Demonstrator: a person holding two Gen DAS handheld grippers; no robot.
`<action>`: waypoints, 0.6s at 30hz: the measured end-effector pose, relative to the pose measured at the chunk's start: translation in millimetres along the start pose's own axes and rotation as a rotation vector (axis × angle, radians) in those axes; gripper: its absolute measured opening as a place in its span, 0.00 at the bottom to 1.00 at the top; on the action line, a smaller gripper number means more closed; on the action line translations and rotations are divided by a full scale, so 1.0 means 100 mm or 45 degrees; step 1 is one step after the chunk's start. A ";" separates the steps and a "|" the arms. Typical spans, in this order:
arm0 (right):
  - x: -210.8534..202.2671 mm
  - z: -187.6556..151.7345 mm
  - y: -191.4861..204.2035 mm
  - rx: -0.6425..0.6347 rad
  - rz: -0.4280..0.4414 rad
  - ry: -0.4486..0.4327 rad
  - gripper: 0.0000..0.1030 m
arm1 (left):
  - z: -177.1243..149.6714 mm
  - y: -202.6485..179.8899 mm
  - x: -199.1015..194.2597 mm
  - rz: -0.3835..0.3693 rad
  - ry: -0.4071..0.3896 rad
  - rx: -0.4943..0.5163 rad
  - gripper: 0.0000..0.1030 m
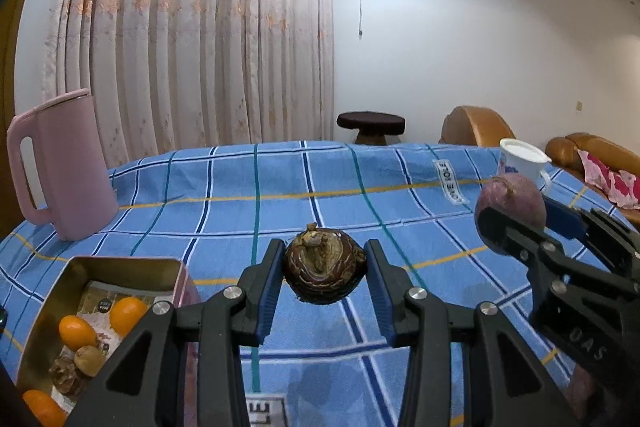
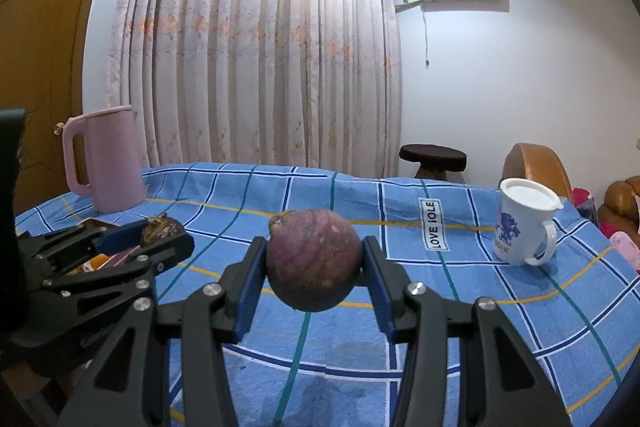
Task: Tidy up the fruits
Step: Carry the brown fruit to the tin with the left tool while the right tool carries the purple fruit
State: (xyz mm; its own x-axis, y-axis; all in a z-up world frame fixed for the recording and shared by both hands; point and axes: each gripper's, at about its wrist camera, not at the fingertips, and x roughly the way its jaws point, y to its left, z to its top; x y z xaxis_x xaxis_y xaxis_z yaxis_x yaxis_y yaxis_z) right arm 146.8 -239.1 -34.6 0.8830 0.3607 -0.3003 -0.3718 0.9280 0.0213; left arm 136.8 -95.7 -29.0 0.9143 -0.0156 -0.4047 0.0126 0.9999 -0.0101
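Fingers point(image 1: 276, 279) of the left gripper point(image 1: 325, 277) are clamped on a dark brown, wrinkled fruit point(image 1: 325, 269), holding it clear of the blue checked cloth of the table point(image 1: 224, 195). Over on the right, the right gripper point(image 2: 314, 267) pinches a round purple fruit point(image 2: 314, 261) between its blue pads, also lifted off the table. Both fruits hang in the air, side by side and apart.

Down at the left sits an open metal tin point(image 1: 124, 263), and several pieces lie in it already: three orange fruits, one of them point(image 1: 128, 315) near the tin's far end, plus a couple of brownish ones point(image 1: 90, 359). So part of the sorting looks done. What is left, as far as can be judged, is to set the two held fruits down in their place, most likely that tin, which lies just beside the left gripper.

No other loose fruit shows on the cloth; only a pink kettle point(image 1: 64, 167) and a white mug point(image 2: 524, 227) stand there. This seems close to the end.
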 end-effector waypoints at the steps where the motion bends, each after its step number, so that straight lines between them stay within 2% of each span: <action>1: 0.01 0.00 0.01 0.001 0.008 0.011 0.49 | -0.02 0.02 -0.03 -0.006 0.011 0.002 0.41; 7: 0.07 0.03 0.24 0.020 0.111 0.067 0.49 | -0.06 0.21 -0.26 -0.007 0.041 0.000 0.41; 18: 0.15 0.29 1.12 -0.046 0.380 0.081 0.49 | 0.05 1.04 -0.73 0.188 0.029 -0.070 0.41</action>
State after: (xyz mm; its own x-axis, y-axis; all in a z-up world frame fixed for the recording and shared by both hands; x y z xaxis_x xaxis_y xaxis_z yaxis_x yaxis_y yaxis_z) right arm 127.3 -127.2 -8.9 0.7140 0.6093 -0.3449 -0.6230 0.7777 0.0843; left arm 73.2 9.8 3.6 0.8952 0.1311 -0.4260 -0.1442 0.9895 0.0015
